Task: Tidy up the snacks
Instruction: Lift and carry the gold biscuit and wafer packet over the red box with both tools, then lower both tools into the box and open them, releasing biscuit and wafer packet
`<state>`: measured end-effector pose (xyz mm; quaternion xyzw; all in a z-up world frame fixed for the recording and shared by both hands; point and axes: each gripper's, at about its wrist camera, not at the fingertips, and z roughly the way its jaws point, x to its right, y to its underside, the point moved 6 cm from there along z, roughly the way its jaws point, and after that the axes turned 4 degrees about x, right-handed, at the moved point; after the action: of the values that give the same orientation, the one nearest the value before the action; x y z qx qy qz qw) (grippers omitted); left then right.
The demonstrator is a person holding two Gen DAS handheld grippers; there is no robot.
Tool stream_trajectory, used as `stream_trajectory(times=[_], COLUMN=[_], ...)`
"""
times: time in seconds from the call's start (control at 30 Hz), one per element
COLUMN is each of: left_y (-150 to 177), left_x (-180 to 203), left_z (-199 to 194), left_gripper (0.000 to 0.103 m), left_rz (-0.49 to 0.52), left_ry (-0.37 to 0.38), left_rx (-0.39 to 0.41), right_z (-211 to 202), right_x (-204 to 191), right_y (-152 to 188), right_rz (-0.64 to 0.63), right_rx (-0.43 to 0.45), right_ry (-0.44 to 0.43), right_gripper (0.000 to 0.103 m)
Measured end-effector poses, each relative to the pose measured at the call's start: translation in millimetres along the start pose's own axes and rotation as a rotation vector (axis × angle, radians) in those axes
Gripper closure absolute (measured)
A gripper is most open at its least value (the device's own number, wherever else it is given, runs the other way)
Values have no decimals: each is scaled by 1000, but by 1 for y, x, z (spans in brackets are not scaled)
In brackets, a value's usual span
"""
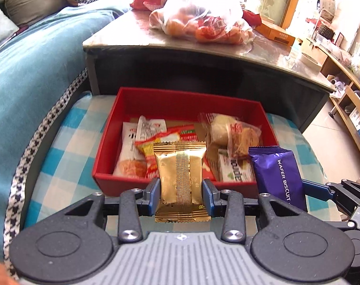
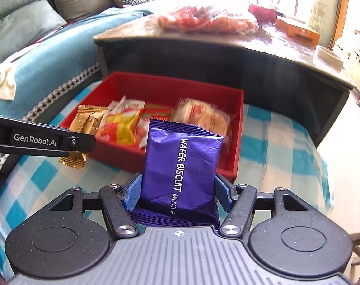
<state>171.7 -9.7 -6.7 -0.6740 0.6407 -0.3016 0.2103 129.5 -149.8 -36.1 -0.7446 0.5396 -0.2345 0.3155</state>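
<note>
My left gripper (image 1: 181,190) is shut on a gold foil snack packet (image 1: 181,171), held upright just in front of the near wall of a red box (image 1: 180,102). My right gripper (image 2: 178,190) is shut on a purple wafer biscuit packet (image 2: 180,166), also held upright near the box's front right corner. The red box (image 2: 170,83) holds several wrapped snacks, among them a red and yellow packet (image 2: 120,128) and a clear-wrapped bun (image 1: 234,130). The purple packet (image 1: 278,173) shows in the left wrist view, the gold packet (image 2: 85,128) and left gripper arm (image 2: 37,139) in the right wrist view.
The box sits on a blue and white checked cloth (image 1: 61,156). Behind it stands a dark low table (image 1: 203,47) with a plastic bag of snacks (image 1: 203,16) and an orange carton (image 1: 274,33). A teal sofa (image 1: 32,54) lies to the left, shelves (image 1: 350,109) to the right.
</note>
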Motion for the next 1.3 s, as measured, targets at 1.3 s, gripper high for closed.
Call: stream_trajectory(times=[1.3], left_y=[-37], left_x=[-2], left_z=[74], left_gripper=[33], left_rz=[43], left_ry=[-125], left_rx=[-7], right_z=[69], right_x=[22], right_y=[-42], right_rz=[-34], right_rx=[7], right_ry=[38], right_gripper=[32])
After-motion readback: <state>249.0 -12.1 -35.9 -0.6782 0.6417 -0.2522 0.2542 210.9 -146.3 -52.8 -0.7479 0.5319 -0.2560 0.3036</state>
